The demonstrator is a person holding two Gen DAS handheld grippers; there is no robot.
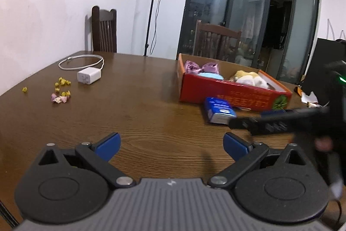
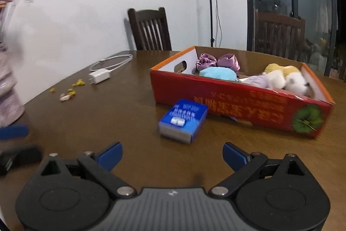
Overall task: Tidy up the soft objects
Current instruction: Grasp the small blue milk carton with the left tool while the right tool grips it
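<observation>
- Your left gripper (image 1: 172, 145) hangs low over the brown table (image 1: 138, 101) with its blue-padded jaws spread wide and nothing between them.
- Your right gripper (image 2: 172, 155) is likewise spread wide and empty; the blue tissue pack (image 2: 183, 120) lies on the table just ahead of it.
- That pack sits just beside the near wall of the red cardboard box (image 2: 242, 105); you cannot tell whether they touch.
- Inside the box lie a purple satin item (image 2: 218, 61), a light blue soft item (image 2: 217, 74) and a plush toy (image 2: 285, 77).
- Far left on the table are a white charger (image 2: 100, 77) with its coiled cable and scattered small yellow bits (image 1: 62, 84).
</observation>
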